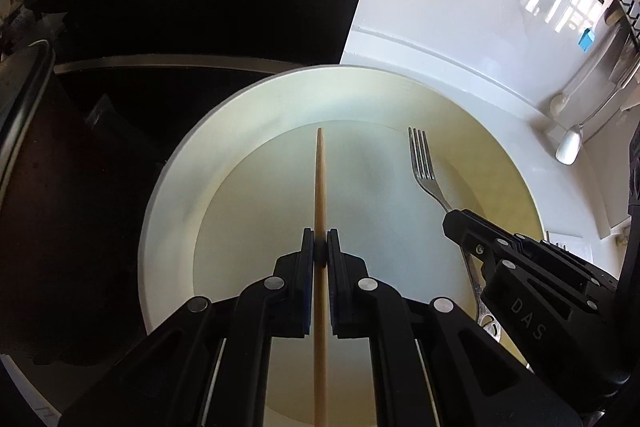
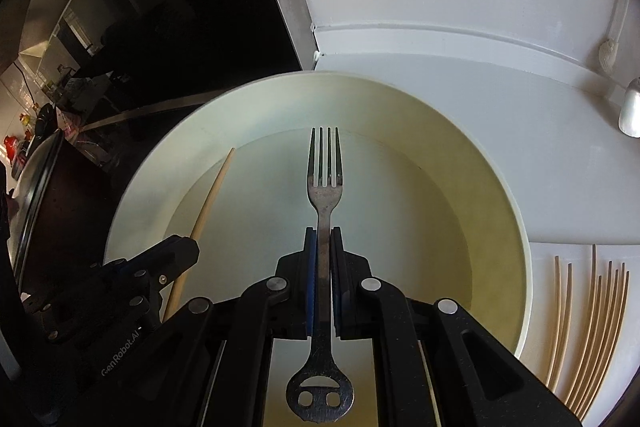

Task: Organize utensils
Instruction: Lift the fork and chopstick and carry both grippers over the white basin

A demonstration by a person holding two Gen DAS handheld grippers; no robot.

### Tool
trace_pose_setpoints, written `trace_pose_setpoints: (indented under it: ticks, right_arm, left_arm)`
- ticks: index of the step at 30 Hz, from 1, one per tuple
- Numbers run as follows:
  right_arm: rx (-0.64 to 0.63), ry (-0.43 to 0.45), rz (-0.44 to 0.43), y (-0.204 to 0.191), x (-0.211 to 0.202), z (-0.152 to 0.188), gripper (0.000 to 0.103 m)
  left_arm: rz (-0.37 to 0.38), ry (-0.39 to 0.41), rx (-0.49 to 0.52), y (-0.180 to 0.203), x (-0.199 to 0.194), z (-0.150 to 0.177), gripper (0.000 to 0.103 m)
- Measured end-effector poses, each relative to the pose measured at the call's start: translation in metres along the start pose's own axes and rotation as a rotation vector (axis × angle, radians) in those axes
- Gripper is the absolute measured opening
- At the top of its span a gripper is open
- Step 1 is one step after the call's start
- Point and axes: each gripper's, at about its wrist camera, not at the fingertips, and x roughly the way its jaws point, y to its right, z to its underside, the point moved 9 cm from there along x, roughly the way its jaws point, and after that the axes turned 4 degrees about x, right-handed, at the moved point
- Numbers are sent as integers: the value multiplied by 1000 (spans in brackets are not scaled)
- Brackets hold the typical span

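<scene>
1. White surface (image 2: 460, 115) runs along a white back wall, with a dark glossy panel to the left; a wide cream bowl (image 2: 516, 227) sits on it.
2. More chopsticks (image 2: 592, 327) lie fanned on the surface just right of the bowl, and white spoons (image 1: 569, 145) rest farther back.
3. Left gripper (image 1: 320, 247) has its fingers pinched narrow on a single wooden chopstick (image 1: 320, 179), held partway along, tip pointing over the bowl.
4. Right gripper (image 2: 323, 247) has its fingers closed narrow on the neck of a metal fork (image 2: 324, 179), tines forward above the bowl, its cut-out handle end behind the fingers.
5. Handling, as I judge it: the chopstick is light, stiff and round, so it may roll or pivot; the fork is heavier and slick, best held on the flat neck.
</scene>
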Motion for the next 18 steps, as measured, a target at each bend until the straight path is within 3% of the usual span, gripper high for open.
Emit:
trace_pose_setpoints:
  ticks: [6,15,18]
  right_arm:
    - [39,-72,-2,5,15,4,7]
    - [54,-109,23,10,21,15,7]
    - [47,-108,21,10,17,16,7]
  left_arm:
    - [5,-50,1,-2,16,-2,7]
    - [-11,-91,9,-7,30,-3,8]
    - [-15,-99,5,-8,29,0,16]
